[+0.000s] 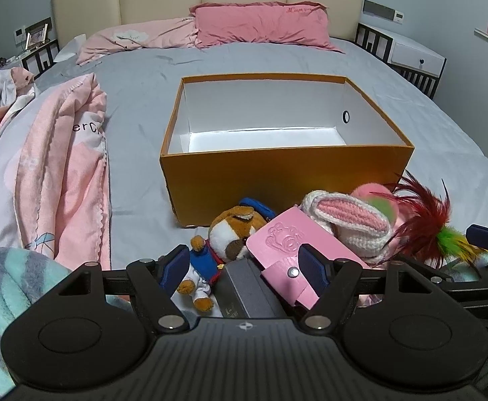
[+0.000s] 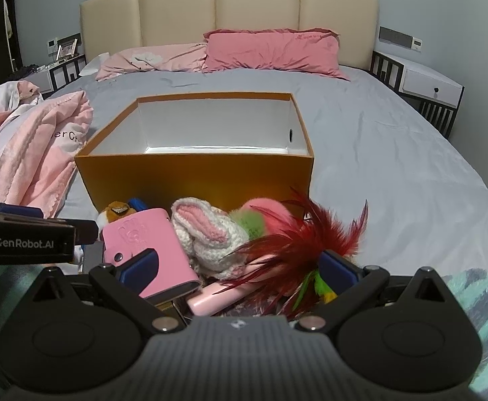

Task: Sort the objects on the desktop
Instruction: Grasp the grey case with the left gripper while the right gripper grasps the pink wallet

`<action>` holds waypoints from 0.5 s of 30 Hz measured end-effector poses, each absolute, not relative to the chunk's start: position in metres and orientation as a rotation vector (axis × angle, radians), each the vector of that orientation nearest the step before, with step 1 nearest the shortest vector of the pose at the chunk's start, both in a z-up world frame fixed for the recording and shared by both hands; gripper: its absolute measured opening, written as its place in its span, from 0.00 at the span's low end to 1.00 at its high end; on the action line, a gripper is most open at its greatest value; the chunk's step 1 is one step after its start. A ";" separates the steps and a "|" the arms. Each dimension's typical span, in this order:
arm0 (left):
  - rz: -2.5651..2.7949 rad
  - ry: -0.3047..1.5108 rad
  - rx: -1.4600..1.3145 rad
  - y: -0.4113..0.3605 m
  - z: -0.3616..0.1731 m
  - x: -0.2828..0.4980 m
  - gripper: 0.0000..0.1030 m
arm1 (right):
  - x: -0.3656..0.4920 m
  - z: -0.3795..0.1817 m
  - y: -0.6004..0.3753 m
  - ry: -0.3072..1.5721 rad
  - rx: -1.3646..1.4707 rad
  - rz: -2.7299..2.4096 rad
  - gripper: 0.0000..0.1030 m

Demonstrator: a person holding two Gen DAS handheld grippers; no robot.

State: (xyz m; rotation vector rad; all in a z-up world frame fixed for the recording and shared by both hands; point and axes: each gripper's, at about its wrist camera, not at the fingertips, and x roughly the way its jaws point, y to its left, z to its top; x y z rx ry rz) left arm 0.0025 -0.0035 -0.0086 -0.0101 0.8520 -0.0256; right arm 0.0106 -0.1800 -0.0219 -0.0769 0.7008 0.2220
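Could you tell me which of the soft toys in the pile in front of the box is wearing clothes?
The brown-and-white plush dog, at the pile's left end, wears a blue jacket and cap. The crocheted rabbit and pink-and-green fuzzy ball wear nothing.

Two close wrist views, facing headboard, sharing orange box (image 1: 287, 180)

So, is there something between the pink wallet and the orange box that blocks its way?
Nothing visible does. The pink wallet lies just before the orange box, whose top is open; only the box's near wall must be cleared.
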 end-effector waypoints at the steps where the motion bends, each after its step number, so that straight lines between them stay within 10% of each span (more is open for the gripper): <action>1: -0.027 0.853 -0.010 -0.004 -0.009 0.003 0.82 | 0.011 -0.022 -0.180 0.703 -0.077 0.221 0.99; 15: -0.041 0.862 -0.015 -0.005 -0.011 0.003 0.82 | 0.012 -0.025 -0.181 0.716 -0.080 0.214 0.99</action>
